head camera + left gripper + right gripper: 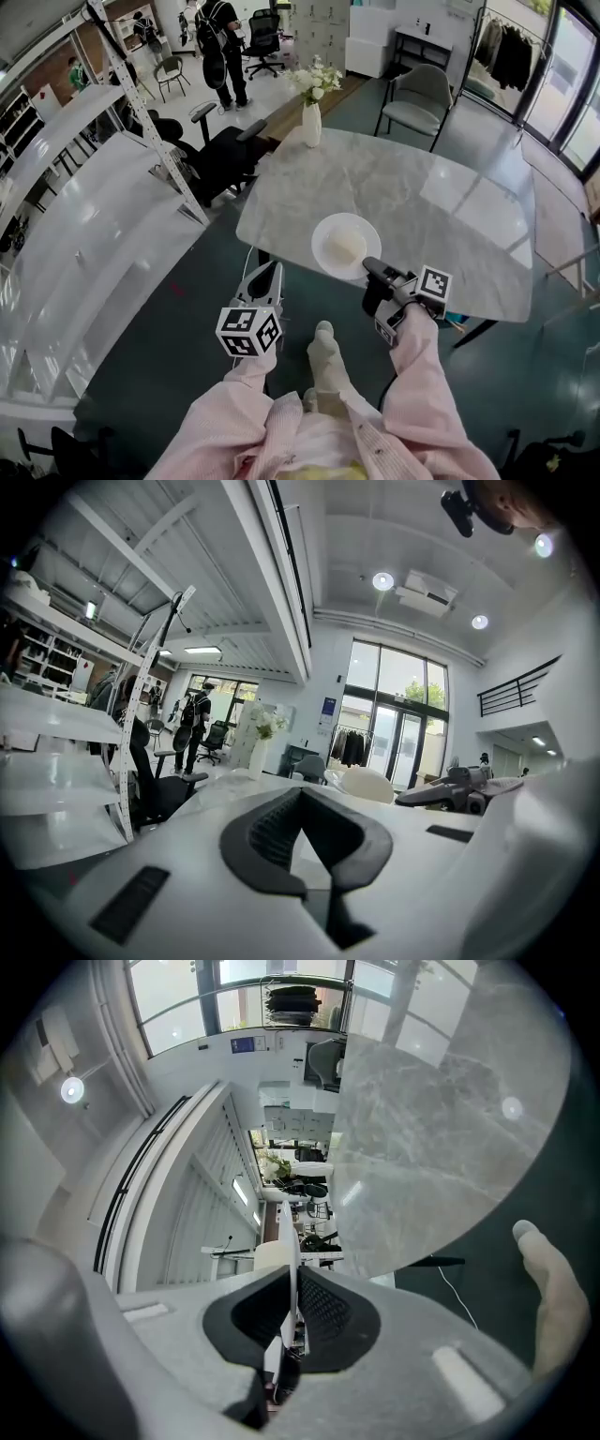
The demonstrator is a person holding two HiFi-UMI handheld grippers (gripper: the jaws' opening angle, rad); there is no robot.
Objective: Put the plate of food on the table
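Observation:
A white plate [330,230] with a pale mound of food [345,247] is over the near edge of the grey marble table [422,187]. My right gripper [371,266] is shut on the plate's near rim. In the right gripper view the plate [292,1232] runs edge-on between the pads, at the right gripper [291,1274]. Whether the plate rests on the table I cannot tell. My left gripper [267,273] hangs below the table's edge, left of the plate, shut and holding nothing. In the left gripper view the left gripper [302,794] points towards the food [366,782].
A white vase of flowers [310,120] stands at the table's far end. A grey chair [412,98] is behind the table, and black office chairs [220,155] are to its left. White shelving [84,216] fills the left side. A person [223,47] stands far off.

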